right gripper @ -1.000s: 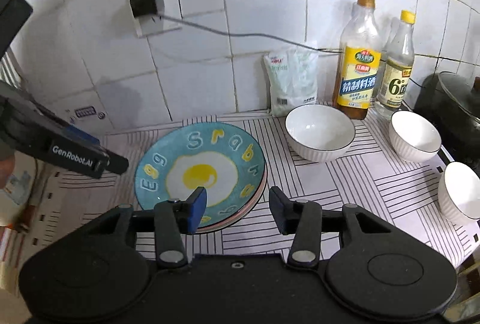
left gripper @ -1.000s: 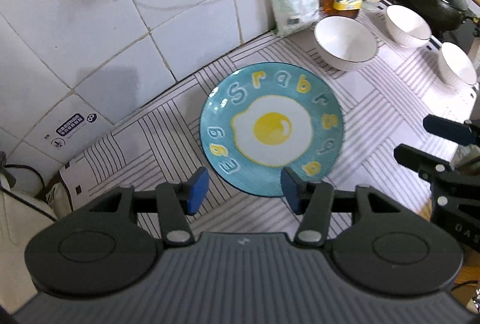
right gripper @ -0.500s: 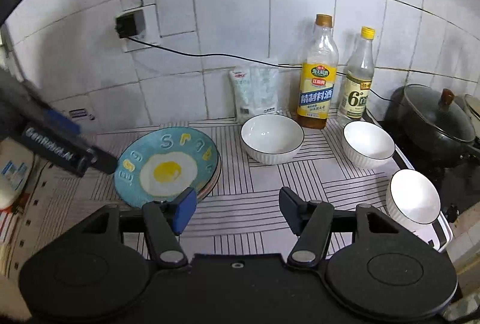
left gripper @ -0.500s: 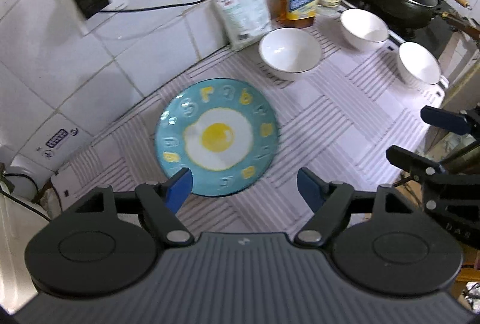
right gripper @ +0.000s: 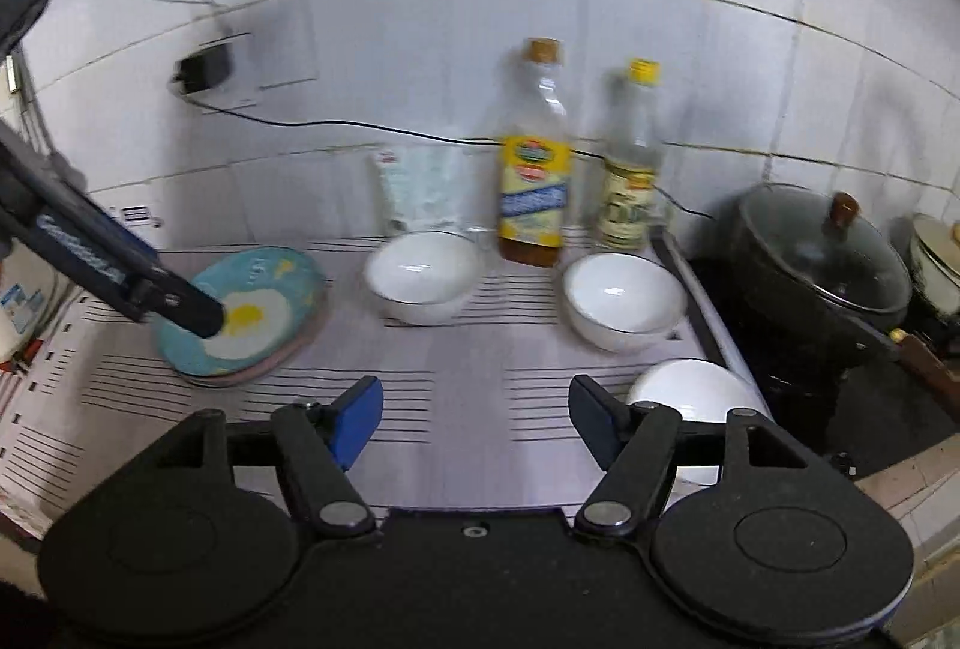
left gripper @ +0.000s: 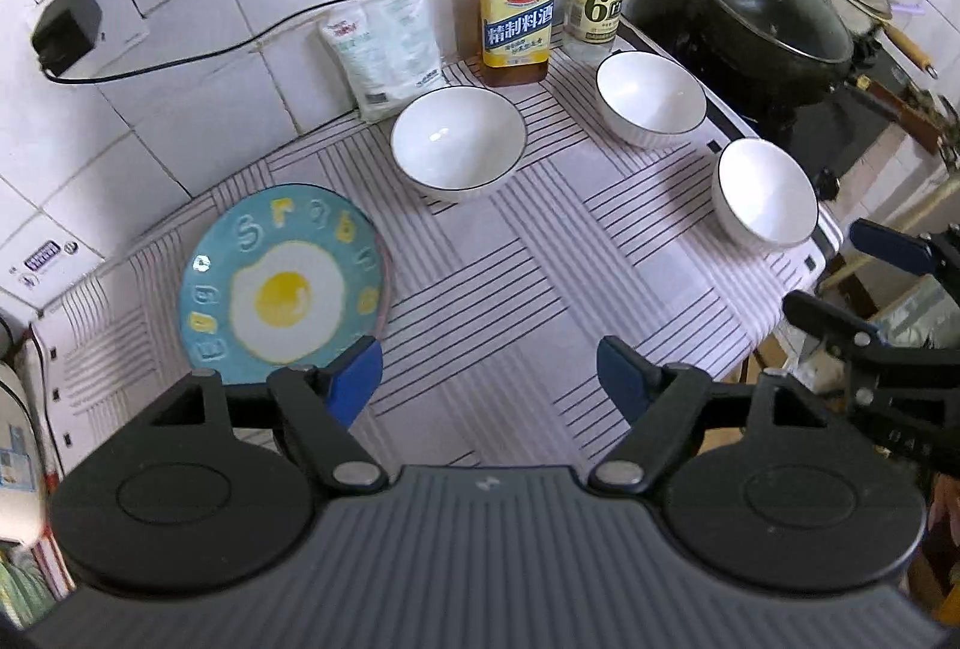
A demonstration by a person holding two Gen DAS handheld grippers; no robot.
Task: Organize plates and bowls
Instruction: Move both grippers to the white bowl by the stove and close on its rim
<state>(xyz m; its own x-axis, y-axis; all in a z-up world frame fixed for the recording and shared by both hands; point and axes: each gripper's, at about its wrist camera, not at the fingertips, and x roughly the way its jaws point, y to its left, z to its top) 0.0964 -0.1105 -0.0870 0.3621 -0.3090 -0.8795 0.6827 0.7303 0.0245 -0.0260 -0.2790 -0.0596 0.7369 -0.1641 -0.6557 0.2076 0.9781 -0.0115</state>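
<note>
Egg plate (left gripper: 282,289) beside three white bowls (left gripper: 459,141)

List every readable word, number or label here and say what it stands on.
"精制料酒": yellow label of the amber cooking-wine bottle.
"6°": label of the clear bottle.
Raised letters on the blue fried-egg plate: unclear.
White packet and wall stickers: too small.

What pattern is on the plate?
Teal plate with a fried egg in the middle and letters round the rim; clearest in the left wrist view.
</note>
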